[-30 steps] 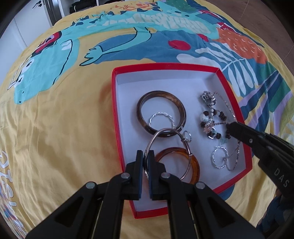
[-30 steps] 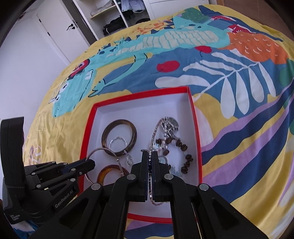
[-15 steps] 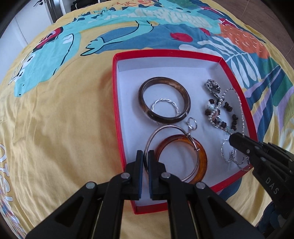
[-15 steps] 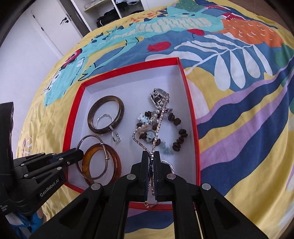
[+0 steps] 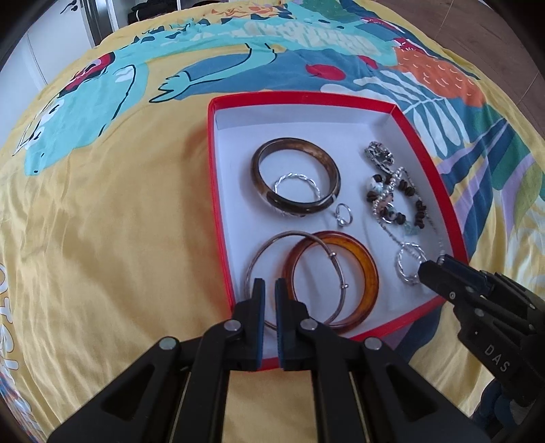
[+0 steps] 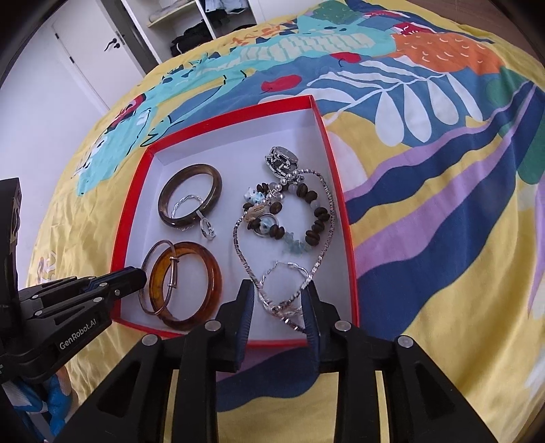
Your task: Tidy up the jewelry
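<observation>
A red box (image 5: 218,191) with a white floor (image 6: 299,136) lies on the bed and holds the jewelry. A dark brown bangle (image 5: 295,179), an amber bangle (image 5: 369,272) and a thin silver bangle (image 5: 259,262) lie at its left. A beaded bracelet (image 6: 313,204) and a silver chain (image 6: 238,238) lie at its right. My left gripper (image 5: 267,289) is slightly open over the silver bangle's near edge, holding nothing. My right gripper (image 6: 277,300) is open, with the chain's near end lying between its fingers.
A small ring (image 5: 342,214) and twisted silver hoops (image 5: 296,182) also lie in the box. The bed has a bright yellow patterned cover (image 5: 102,221). A white door and open shelves (image 6: 190,20) stand beyond the bed.
Both grippers lowered their pieces into the box and opened. The silver bangle now rests beside the amber bangle. The chain now lies on the box floor.
</observation>
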`<state>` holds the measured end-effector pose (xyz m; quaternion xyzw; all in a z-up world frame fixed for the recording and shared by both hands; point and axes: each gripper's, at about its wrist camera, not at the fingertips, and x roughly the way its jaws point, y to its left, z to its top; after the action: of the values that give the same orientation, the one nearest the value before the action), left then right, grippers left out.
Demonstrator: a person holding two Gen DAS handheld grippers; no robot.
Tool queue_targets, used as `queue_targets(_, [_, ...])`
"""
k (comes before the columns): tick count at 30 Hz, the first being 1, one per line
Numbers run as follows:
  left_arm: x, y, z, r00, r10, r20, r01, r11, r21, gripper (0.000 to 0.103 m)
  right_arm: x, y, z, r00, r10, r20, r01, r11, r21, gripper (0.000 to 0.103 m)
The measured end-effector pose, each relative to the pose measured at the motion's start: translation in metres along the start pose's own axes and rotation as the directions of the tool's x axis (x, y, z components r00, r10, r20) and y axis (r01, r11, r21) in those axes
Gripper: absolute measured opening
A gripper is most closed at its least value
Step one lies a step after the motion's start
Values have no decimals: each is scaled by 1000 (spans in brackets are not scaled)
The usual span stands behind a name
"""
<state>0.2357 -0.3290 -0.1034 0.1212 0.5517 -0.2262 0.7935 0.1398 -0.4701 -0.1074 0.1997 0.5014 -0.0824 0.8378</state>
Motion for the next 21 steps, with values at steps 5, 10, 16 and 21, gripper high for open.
queue_targets(5, [-6,3,-5,1000,-18,10,18,1000,-19,10,-10,1,-4,1000,-7,12,7,1000,-8,35])
queue_targets(10, [-15,4,-8,999,-34,26,35,999,-21,10,-17,0,-6,1000,-10,24,10,1000,-3,35])
queue_targets(16, [-28,8,-12,998,-32,53,33,999,-28,10,-27,1,-13,999,-5,43,5,1000,6,35])
queue_targets(21, [-37,20,-17,997,-16,76,21,997,-68,31,-33,8,-20,999,-5,52,5,1000,-3,38])
